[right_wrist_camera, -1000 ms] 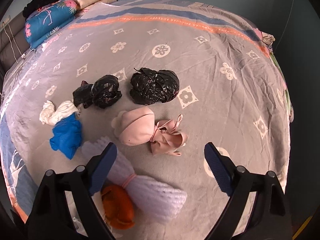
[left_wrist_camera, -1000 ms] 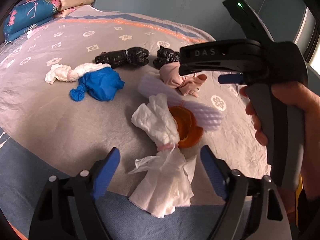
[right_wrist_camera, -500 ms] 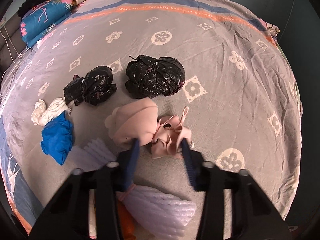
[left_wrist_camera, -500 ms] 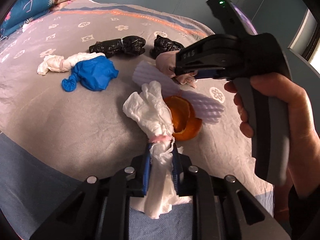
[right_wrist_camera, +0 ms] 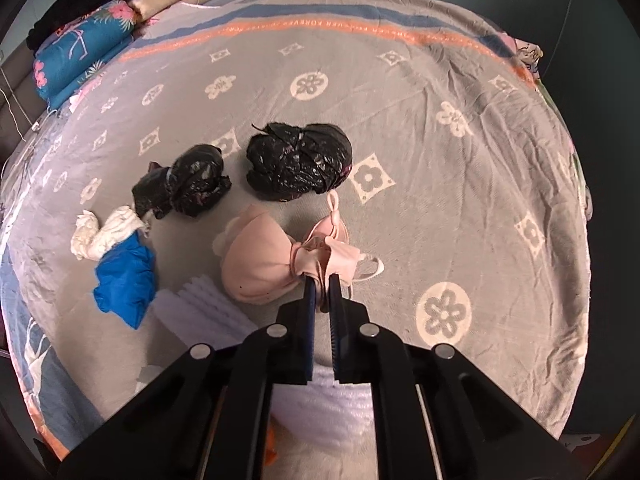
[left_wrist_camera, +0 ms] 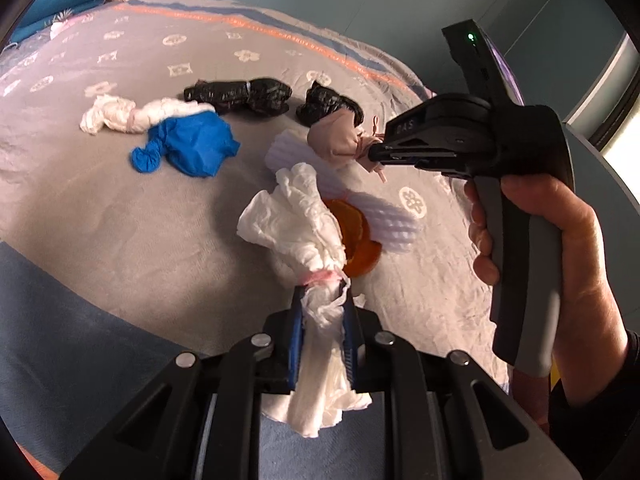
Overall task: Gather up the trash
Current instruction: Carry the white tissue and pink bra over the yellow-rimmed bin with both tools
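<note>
Several trash bundles lie on a grey patterned bedspread (right_wrist_camera: 460, 208). My left gripper (left_wrist_camera: 322, 300) is shut on a white tissue bundle (left_wrist_camera: 296, 224) just below its pink tie, and the bundle's top leans away from me. My right gripper (right_wrist_camera: 322, 284) is shut on the knotted end of a pink bag (right_wrist_camera: 260, 264); the same pink bag (left_wrist_camera: 336, 140) shows in the left wrist view, pinched by the right gripper (left_wrist_camera: 374, 154). An orange peel (left_wrist_camera: 356, 240) and a white foam sheet (left_wrist_camera: 380, 216) lie behind the tissue.
Two black bags (right_wrist_camera: 300, 160) (right_wrist_camera: 180, 186), a blue bundle (right_wrist_camera: 124, 276) and a white tied bundle (right_wrist_camera: 104, 232) lie to the left on the bed. Folded quilts (right_wrist_camera: 80, 48) are stacked at the far left. A hand (left_wrist_camera: 560, 240) holds the right gripper's handle.
Both grippers went from wide open to shut: the left closed on the white tissue bundle, the right closed on the pink bag's knot. The pink bag and the tissue's top now sit slightly raised.
</note>
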Demonstrator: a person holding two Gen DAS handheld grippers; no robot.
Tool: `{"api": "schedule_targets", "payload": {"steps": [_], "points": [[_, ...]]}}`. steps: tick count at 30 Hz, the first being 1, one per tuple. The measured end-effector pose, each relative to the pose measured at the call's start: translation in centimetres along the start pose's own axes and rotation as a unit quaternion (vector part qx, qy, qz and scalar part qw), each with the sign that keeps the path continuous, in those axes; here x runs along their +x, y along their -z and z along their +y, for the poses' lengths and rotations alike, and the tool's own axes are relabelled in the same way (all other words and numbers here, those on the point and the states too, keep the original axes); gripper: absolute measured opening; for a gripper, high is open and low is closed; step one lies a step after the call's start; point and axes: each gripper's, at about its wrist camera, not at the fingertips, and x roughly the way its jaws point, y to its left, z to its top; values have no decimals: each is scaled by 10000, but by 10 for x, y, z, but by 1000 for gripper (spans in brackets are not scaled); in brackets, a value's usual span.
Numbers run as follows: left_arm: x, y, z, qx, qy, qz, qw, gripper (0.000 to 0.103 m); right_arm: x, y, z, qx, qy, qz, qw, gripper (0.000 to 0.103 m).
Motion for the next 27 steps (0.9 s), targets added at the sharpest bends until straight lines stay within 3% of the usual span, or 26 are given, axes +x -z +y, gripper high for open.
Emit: {"api": "schedule_targets", "payload": {"steps": [27], "points": [[-52,-6,7,-121,114,-560,9983,15,-94,19,-14,332,-433,-418,9976,6]]}}
